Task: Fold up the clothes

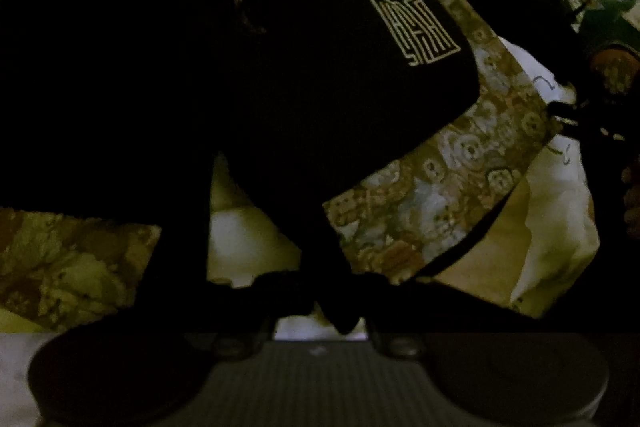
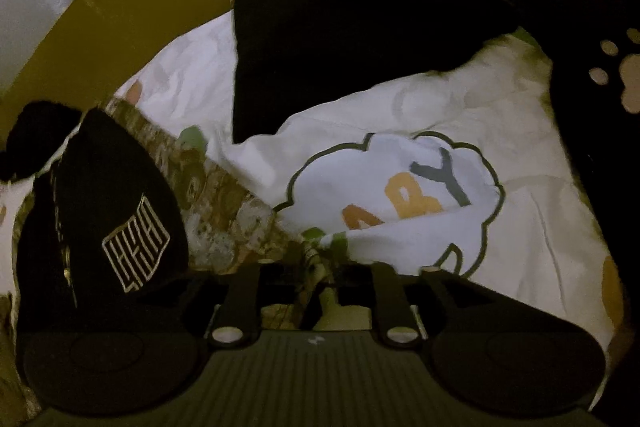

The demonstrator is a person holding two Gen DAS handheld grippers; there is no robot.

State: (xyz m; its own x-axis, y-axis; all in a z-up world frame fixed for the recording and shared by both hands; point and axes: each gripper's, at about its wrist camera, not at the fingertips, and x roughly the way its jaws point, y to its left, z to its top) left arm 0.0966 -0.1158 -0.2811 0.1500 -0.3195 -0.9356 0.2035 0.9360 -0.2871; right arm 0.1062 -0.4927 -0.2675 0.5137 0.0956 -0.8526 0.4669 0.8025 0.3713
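My left gripper (image 1: 344,311) clamped on dark fabric of black logo garment (image 1: 280,75) lying on patterned cloth (image 1: 448,187). My right gripper (image 2: 320,291) parted, nothing pinched. Lift edge slow, keep fold square.

A white printed bedsheet (image 2: 520,211) carries a patterned cloth (image 2: 224,203), with black garments (image 2: 352,27) lying on it.

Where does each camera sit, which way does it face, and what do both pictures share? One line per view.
Left wrist: sits on the left gripper, facing steeply down at a black garment; its dark fingers meet on the black cloth.
Right wrist: sits on the right gripper, facing down at a white sheet; fingers apart.
Shared: the black garment's logo and patterned cloth.
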